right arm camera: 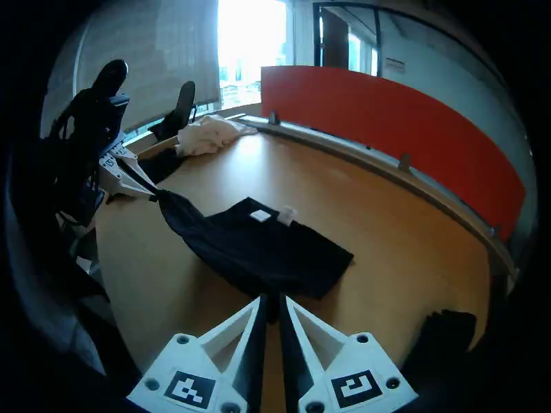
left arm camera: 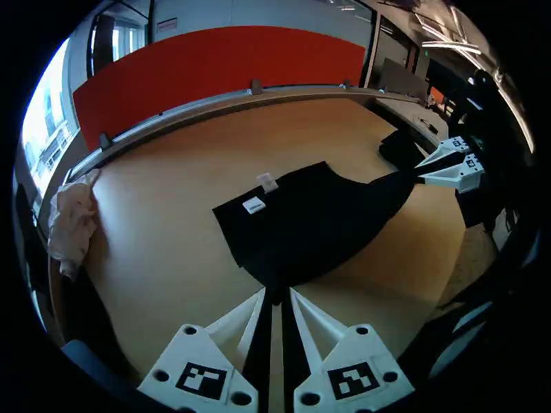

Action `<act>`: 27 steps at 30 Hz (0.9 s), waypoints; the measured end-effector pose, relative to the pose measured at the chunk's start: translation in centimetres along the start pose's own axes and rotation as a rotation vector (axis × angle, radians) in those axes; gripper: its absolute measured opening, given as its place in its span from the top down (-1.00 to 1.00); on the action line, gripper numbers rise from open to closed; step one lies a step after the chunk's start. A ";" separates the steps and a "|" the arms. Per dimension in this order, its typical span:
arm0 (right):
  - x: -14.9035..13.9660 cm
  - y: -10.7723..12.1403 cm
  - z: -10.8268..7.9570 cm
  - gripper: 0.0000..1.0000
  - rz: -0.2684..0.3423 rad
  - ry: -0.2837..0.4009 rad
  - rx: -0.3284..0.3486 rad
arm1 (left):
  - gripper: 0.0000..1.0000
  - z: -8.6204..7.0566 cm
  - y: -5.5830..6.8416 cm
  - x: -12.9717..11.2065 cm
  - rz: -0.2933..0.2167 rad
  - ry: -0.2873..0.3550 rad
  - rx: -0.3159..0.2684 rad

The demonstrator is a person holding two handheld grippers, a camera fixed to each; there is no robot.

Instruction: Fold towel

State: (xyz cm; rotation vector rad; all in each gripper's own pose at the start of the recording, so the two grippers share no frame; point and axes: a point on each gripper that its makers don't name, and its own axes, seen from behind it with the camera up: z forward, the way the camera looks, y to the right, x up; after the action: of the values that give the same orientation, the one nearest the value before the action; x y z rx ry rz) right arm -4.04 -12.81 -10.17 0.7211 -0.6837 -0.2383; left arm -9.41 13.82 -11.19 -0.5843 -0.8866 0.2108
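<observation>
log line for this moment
left gripper: shut on towel corner | right gripper: shut on towel corner | towel: held edge lifted, rest on table

Office desk: the white two-finger left gripper [left arm camera: 277,294] is pinching the near corner of a black fabric towel [left arm camera: 317,213], fingers closed together on the cloth. Off to the right, the white right gripper [left arm camera: 417,176] is holding another corner lifted off the light wooden table [left arm camera: 172,206]. Small white tags [left arm camera: 254,205] are lying at the towel's far edge. A crumpled pale cloth [left arm camera: 69,220] is sitting at the table's left edge.
</observation>
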 end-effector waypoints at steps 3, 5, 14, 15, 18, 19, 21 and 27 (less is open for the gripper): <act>0.0 -0.2 -0.4 0.77 0.002 0.000 0.003 | 0.82 -0.4 0.3 0.0 -0.006 0.003 -0.002; 0.1 -0.3 -0.7 0.77 0.005 0.002 0.005 | 0.82 -0.7 0.4 0.1 -0.008 0.005 -0.002; 0.6 -0.6 -1.9 0.77 0.003 0.008 0.008 | 0.82 -1.9 0.8 0.8 0.009 0.016 -0.006; 0.6 -0.7 -1.9 0.77 0.003 0.008 0.008 | 0.82 -2.0 0.8 0.8 0.012 0.017 -0.005; 0.6 -0.8 -2.0 0.77 0.002 0.008 0.010 | 0.82 -2.1 0.8 0.7 0.013 0.015 -0.005; 0.6 -0.9 -2.1 0.77 0.001 0.007 0.010 | 0.82 -2.0 0.8 0.7 0.012 0.015 -0.006; 0.6 -1.0 -2.1 0.77 0.000 0.006 0.010 | 0.82 -2.0 0.9 0.6 0.011 0.014 -0.006; 0.4 -1.3 -2.2 0.77 0.002 -0.003 0.015 | 0.82 -1.9 0.9 0.5 0.012 0.013 -0.006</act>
State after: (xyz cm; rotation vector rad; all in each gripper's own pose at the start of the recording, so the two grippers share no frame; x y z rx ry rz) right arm -2.29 -12.75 -12.07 0.7348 -0.6899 -0.2331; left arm -7.55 14.04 -12.31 -0.5963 -0.8714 0.2145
